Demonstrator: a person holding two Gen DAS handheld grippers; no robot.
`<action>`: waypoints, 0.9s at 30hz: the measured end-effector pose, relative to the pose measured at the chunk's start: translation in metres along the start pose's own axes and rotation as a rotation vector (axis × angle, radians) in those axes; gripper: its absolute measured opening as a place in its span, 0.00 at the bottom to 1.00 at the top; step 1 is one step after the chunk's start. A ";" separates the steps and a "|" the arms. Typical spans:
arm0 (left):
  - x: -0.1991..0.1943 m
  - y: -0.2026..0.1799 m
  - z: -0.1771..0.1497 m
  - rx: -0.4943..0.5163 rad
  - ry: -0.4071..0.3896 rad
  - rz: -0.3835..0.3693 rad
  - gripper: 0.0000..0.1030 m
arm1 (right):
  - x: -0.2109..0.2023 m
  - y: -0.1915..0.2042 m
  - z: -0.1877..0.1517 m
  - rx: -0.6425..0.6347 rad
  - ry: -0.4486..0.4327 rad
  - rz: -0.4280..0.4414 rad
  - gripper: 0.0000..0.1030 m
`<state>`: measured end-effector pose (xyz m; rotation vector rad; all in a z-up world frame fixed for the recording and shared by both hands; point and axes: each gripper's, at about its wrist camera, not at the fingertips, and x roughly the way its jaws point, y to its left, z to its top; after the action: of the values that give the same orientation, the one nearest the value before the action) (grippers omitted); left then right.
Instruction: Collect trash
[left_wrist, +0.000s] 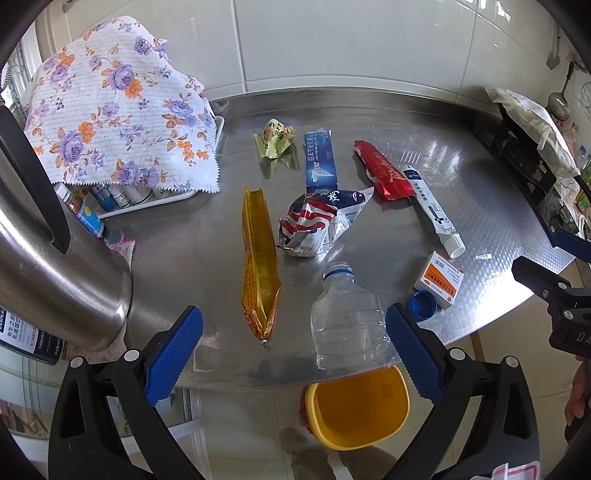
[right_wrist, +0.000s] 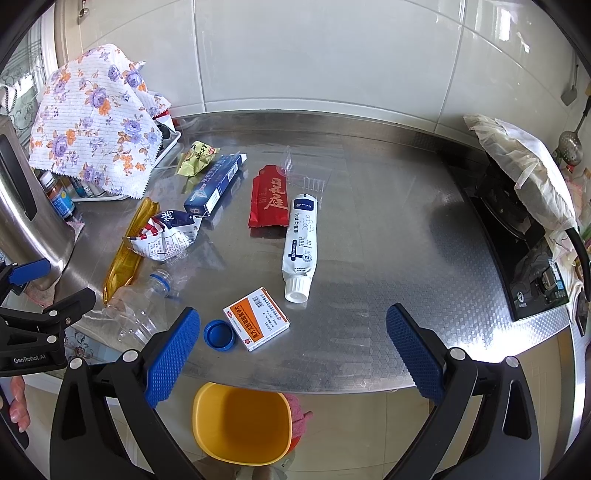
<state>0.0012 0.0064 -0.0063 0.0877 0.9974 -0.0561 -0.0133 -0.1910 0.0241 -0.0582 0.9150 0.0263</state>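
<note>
Trash lies on a steel counter (left_wrist: 480, 206): a clear plastic bottle (left_wrist: 343, 325) at the front edge, its blue cap (left_wrist: 422, 304), an orange-white box (left_wrist: 439, 280), a white tube (left_wrist: 432, 208), a red wrapper (left_wrist: 382, 171), a blue carton (left_wrist: 320, 162), a crumpled flag-print bag (left_wrist: 321, 221), a long yellow wrapper (left_wrist: 258, 262) and a green wrapper (left_wrist: 275, 139). A yellow bin (left_wrist: 358, 406) stands on the floor below the edge. My left gripper (left_wrist: 293, 350) is open, just before the bottle. My right gripper (right_wrist: 293, 350) is open above the bin (right_wrist: 242, 424), near the box (right_wrist: 256, 318) and cap (right_wrist: 219, 334).
A steel kettle (left_wrist: 48, 266) stands at the left. A floral cloth (left_wrist: 114, 107) covers a rack of small bottles behind it. A black cooktop (right_wrist: 517, 251) with a cloth-covered pan sits at the right. A clear plastic tray (right_wrist: 303, 173) lies behind the red wrapper.
</note>
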 end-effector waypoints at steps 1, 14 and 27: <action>0.000 0.000 0.000 0.000 0.001 0.000 0.96 | 0.000 0.000 0.000 0.000 0.001 0.001 0.97; 0.005 0.000 0.004 -0.003 0.012 -0.002 0.96 | 0.004 -0.002 -0.001 0.002 0.003 -0.001 0.97; 0.010 0.006 0.000 -0.015 0.030 -0.007 0.96 | 0.008 -0.006 -0.002 0.006 0.014 0.003 0.97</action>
<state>0.0075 0.0126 -0.0142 0.0716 1.0280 -0.0542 -0.0097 -0.1970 0.0162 -0.0511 0.9295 0.0259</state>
